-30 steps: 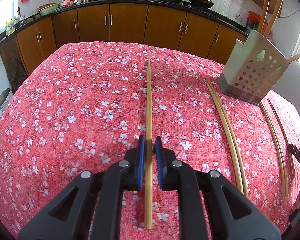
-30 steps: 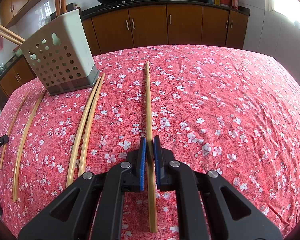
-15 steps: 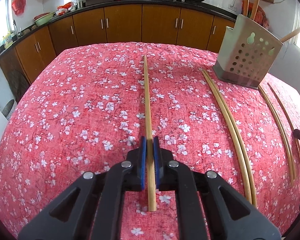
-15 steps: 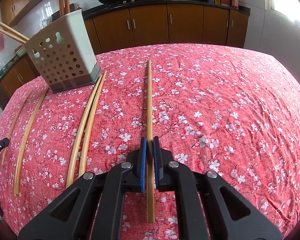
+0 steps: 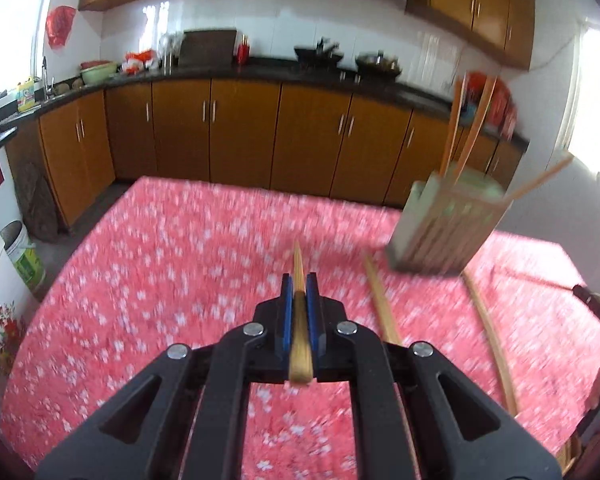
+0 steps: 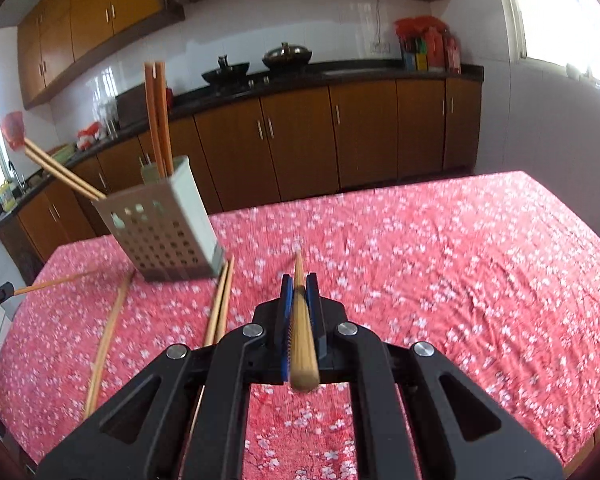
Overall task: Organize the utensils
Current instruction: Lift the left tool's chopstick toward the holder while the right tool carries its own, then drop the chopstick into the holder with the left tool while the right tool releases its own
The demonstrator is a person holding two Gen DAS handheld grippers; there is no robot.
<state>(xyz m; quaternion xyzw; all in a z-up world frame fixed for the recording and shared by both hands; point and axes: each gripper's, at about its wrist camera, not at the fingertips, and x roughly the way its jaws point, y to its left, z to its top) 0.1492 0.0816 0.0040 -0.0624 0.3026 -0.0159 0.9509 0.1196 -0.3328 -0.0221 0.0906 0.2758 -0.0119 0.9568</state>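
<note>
My left gripper point(image 5: 299, 285) is shut on a bamboo chopstick point(image 5: 300, 336) and holds it off the red floral tablecloth point(image 5: 160, 280). My right gripper point(image 6: 299, 285) is shut on another bamboo chopstick point(image 6: 302, 340), also lifted. The grey perforated utensil holder point(image 6: 168, 236) stands at the back of the table with several chopsticks upright in it; it shows blurred in the left wrist view point(image 5: 448, 228). A pair of chopsticks point(image 6: 220, 304) and a single one point(image 6: 108, 332) lie on the cloth by the holder.
Brown kitchen cabinets point(image 6: 300, 140) and a dark counter with woks run behind the table. The left gripper with its chopstick shows at the left edge of the right wrist view point(image 6: 4, 292). Loose chopsticks point(image 5: 488, 328) lie on the cloth right of the left gripper.
Both grippers have lifted their chopsticks off the cloth and tilted upward, so the views now look across the table at the cabinets. The left view is motion-blurred.
</note>
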